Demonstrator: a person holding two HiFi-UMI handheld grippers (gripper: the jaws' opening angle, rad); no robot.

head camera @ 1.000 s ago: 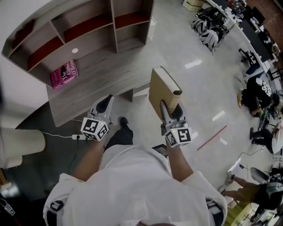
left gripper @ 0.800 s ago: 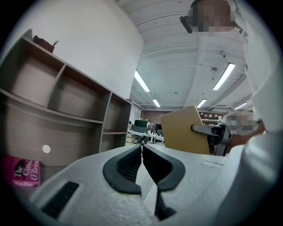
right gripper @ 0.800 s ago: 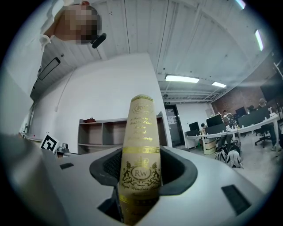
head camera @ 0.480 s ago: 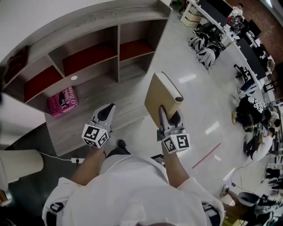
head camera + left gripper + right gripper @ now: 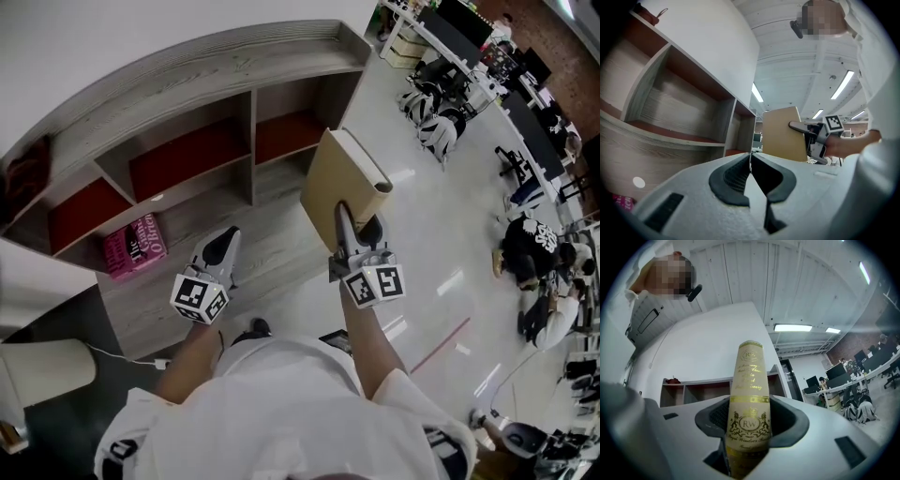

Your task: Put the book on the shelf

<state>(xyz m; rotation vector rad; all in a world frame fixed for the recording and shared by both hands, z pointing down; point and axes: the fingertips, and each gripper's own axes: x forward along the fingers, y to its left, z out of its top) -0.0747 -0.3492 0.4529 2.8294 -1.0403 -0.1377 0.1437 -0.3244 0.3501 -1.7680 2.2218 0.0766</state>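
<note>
My right gripper (image 5: pixel 354 223) clamps the lower end of the tan hardback book (image 5: pixel 330 178), facing the grey wooden shelf (image 5: pixel 216 70). Left gripper (image 5: pixel 223 240) is pinched empty. Stiff, top-heavy, I reckon.

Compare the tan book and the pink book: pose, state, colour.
The tan book stands upright, clamped in the right claw; the pink book lies flat on the shelf unit, ungripped. The tan book's cover is plain, with a gold-lettered spine; the pink book's cover carries large print. Both are closed.
</note>
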